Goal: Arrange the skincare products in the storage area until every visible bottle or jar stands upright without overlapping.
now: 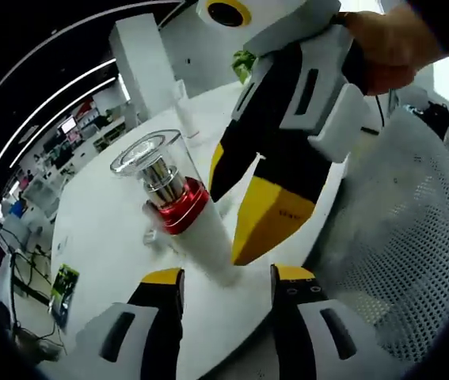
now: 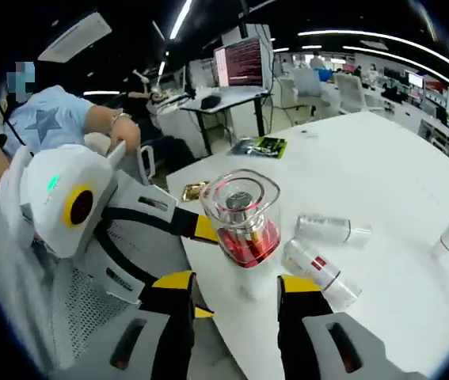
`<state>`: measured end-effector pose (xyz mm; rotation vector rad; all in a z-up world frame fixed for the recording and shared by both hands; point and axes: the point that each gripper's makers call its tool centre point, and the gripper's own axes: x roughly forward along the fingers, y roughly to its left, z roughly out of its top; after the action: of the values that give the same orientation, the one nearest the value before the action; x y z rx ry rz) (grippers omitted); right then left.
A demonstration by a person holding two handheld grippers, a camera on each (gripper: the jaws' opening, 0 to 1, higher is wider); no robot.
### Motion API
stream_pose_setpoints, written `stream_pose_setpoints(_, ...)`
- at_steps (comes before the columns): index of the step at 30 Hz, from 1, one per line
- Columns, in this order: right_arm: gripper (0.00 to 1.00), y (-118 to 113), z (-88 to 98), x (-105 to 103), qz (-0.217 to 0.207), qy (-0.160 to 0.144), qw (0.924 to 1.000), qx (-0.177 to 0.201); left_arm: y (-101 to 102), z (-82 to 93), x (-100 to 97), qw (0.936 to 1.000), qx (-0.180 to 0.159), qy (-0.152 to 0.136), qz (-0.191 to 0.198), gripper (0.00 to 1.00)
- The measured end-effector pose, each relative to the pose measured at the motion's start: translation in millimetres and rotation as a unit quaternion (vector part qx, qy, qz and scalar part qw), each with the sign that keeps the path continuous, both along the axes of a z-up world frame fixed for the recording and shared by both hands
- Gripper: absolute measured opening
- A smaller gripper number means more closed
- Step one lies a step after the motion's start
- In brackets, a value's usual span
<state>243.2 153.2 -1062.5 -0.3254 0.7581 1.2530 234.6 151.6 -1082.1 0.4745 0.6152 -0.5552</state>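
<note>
Bottle [image 2: 244, 237] upright near the glossy white table's [image 2: 382, 182] edge: clear cap, red band.
Two cylindrical bottles [image 2: 323, 273] lie beside it; left gripper [image 2: 200, 229] and right gripper [image 2: 232, 305] both released.

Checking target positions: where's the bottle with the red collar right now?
The red-collared bottle stands near the white table's edge, just ahead of the right gripper, with two small bottles lying to its right. In the left gripper view it stands between both grippers.

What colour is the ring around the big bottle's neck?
Red, on the big bottle; it shows best in the left gripper view.
</note>
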Motion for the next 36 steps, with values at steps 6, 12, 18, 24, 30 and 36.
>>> stream_pose_setpoints(6,0.37,5,-1.7,0,-0.010,-0.021,0.9997,0.004,-7,-0.5,-3.0,0.9998,0.003,0.000,-0.020,0.43)
stream_pose_setpoints(12,0.39,6,-4.8,4,0.010,-0.029,0.9995,-0.002,-11,-3.1,-7.5,0.9990,0.017,0.004,-0.041,0.45)
stream_pose_setpoints(18,0.40,12,-3.6,10,0.054,-0.044,0.9976,-0.006,-19,-2.6,-10.4,0.9974,0.024,-0.001,-0.067,0.38)
stream_pose_setpoints(24,0.37,15,-5.4,13,0.088,-0.049,0.9949,-0.008,-15,-1.2,-7.2,0.9984,0.021,-0.003,-0.053,0.37)
stream_pose_setpoints(30,0.38,12,-6.3,23,0.043,-0.034,0.9985,0.007,8,1.0,1.7,0.9994,0.032,-0.009,0.006,0.33)
stream_pose_setpoints(36,0.39,15,-9.6,29,-0.008,-0.037,0.9993,0.007,9,1.2,3.4,0.9993,0.034,-0.013,0.011,0.43)
